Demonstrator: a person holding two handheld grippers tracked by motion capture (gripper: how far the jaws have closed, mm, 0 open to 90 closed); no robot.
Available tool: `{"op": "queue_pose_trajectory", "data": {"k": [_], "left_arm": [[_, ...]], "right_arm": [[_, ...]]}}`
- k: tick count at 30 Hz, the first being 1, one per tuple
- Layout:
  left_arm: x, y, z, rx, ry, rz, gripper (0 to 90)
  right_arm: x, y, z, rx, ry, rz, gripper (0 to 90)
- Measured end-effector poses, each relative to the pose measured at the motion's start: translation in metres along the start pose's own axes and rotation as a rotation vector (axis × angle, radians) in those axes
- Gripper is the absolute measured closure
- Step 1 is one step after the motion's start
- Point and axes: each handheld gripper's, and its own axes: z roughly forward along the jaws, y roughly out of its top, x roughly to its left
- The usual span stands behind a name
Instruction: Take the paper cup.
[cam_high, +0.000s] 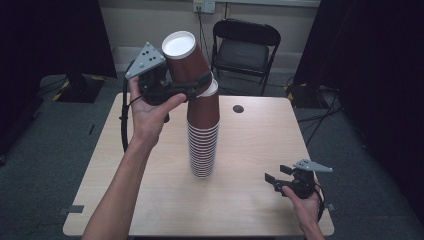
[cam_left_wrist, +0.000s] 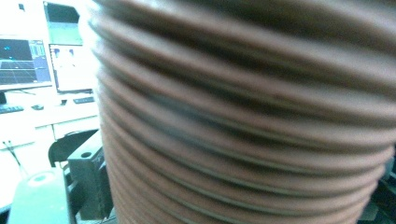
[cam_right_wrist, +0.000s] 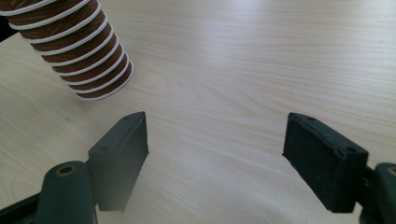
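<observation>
Ribbed cup walls press close to the left gripper (cam_high: 200, 86), clamped on a tilted paper cup (cam_high: 187, 59) atop the stack (cam_high: 203, 140). Thin, light and crushable; grip mid-wall, gently. Right gripper (cam_right_wrist: 215, 154) rests wide open, empty.

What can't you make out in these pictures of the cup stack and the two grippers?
- Left gripper, left gripper view: its jaws are hidden behind the blurred brown paper cup close to the lens.
- Cup count, high view: the rims in the cup stack are too fine to count.
- Cup stack top, right gripper view: cut off by the upper edge.
- Monitors: overexposed, unreadable.
</observation>
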Motion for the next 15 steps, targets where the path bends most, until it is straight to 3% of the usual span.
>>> {"op": "queue_pose_trajectory", "data": {"k": [5,8,11,15], "left_arm": [[0.004,0.001,-0.007,-0.003,0.013,0.005,13.5],[0.007,-0.003,-0.017,-0.025,0.017,-0.02,13.5],[0.008,-0.006,-0.022,-0.024,0.024,-0.02,13.4],[0.016,-0.01,-0.035,-0.048,0.054,-0.04,13.4]], "right_arm": [[0.0,0.0,0.001,0.003,0.0,-0.002,21.8],[0.001,0.0,0.0,0.0,-0.001,-0.002,22.0],[0.001,0.0,0.0,0.005,-0.006,-0.008,22.0],[0.002,0.0,0.001,0.01,-0.006,-0.013,22.0]]}}
